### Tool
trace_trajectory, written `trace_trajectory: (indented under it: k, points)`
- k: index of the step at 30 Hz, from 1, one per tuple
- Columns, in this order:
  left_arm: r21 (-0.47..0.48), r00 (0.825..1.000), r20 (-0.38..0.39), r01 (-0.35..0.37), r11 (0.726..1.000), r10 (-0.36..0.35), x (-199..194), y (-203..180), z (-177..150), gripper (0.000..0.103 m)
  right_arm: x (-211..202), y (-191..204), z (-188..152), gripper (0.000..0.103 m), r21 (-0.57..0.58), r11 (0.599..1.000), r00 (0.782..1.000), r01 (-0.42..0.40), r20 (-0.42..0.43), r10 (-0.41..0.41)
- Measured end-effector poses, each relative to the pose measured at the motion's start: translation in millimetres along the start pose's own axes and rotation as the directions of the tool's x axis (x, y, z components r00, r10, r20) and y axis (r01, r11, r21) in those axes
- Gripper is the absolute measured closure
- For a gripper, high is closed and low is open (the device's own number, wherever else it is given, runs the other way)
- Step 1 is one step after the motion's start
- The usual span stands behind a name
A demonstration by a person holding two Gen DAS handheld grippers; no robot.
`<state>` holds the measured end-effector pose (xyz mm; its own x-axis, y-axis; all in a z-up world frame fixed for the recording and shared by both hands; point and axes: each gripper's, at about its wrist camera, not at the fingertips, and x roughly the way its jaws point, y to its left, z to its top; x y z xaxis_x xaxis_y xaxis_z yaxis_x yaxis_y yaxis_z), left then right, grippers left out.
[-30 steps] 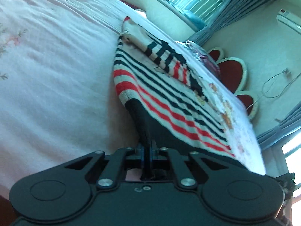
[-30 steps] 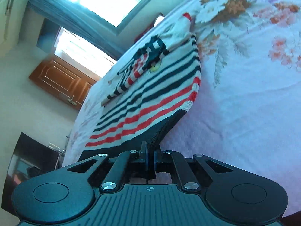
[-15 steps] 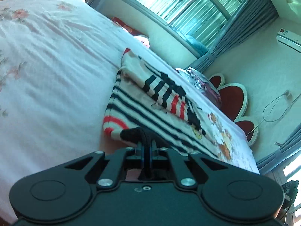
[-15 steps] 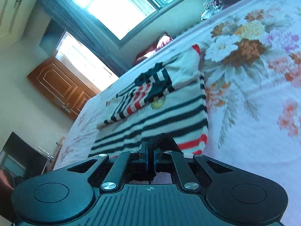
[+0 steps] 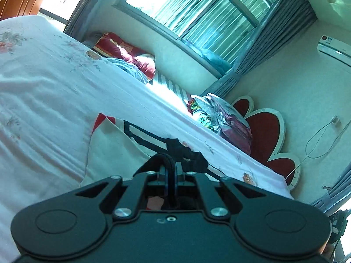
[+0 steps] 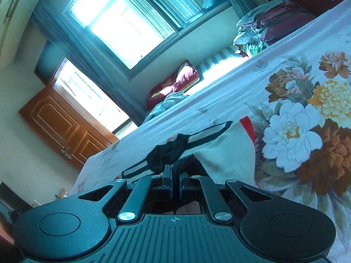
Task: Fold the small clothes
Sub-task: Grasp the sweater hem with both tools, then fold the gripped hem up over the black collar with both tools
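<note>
Both claws are pinching the black ribbed hem of the striped knit sweater: left claw, right claw. The sweater lies on the floral bed sheet, its collar end straight ahead of both claws, equally near.

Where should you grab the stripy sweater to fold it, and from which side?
By its black bottom hem, one corner in each gripper. The left gripper and right gripper are both shut on that hem, coming from the near bed edge. The hem is a thick, straight band, so lifting it carries the sweater evenly toward its collar end.
</note>
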<state>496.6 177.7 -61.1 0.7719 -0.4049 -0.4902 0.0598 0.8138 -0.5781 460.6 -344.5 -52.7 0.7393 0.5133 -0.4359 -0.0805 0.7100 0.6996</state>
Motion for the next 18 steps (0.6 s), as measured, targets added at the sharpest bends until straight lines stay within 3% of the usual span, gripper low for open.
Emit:
trace_trajectory:
  k: [7, 11, 13, 14, 15, 16, 17, 18]
  points:
    - [-0.022, 0.990, -0.124, -0.068, 0.997, 0.065, 97.7, 36.8, 31.3, 0.099, 95.2, -40.7, 38.3, 0.099, 0.095, 0.994, 0.995, 0.060, -0.087, -0.052]
    - [-0.020, 0.985, -0.165, -0.048, 0.999, 0.044, 128.5, 50.5, 33.6, 0.097, 136.4, -63.9, 44.8, 0.098, 0.124, 0.988, 0.989, 0.090, -0.127, -0.074]
    - [-0.024, 0.993, -0.121, -0.021, 0.999, 0.018, 126.9, 53.0, 36.4, 0.081, 145.7, -66.6, 47.6, 0.097, 0.098, 0.989, 0.986, 0.115, -0.136, -0.101]
    - [-0.020, 0.997, -0.072, -0.011, 1.000, 0.010, 120.4, 53.0, 36.9, 0.074, 146.6, -65.9, 48.6, 0.083, 0.078, 0.989, 0.984, 0.128, -0.134, -0.117]
    - [-0.009, 0.999, -0.024, -0.021, 1.000, 0.021, 113.2, 50.9, 37.7, 0.053, 143.5, -63.3, 49.3, 0.069, 0.049, 0.989, 0.985, 0.139, -0.108, -0.133]
    - [0.004, 0.999, 0.009, -0.033, 0.999, 0.033, 108.2, 49.3, 38.9, 0.036, 137.7, -59.5, 49.8, 0.039, 0.021, 0.988, 0.987, 0.151, -0.062, -0.150]
    - [0.023, 0.999, 0.018, -0.037, 0.999, 0.037, 107.0, 48.6, 40.2, 0.035, 132.6, -57.6, 50.6, 0.031, 0.004, 0.987, 0.987, 0.161, -0.027, -0.161]
    - [0.055, 0.999, 0.004, -0.043, 0.998, 0.043, 109.2, 46.7, 42.3, 0.042, 128.1, -58.2, 51.7, 0.031, 0.003, 0.989, 0.988, 0.151, -0.013, -0.151]
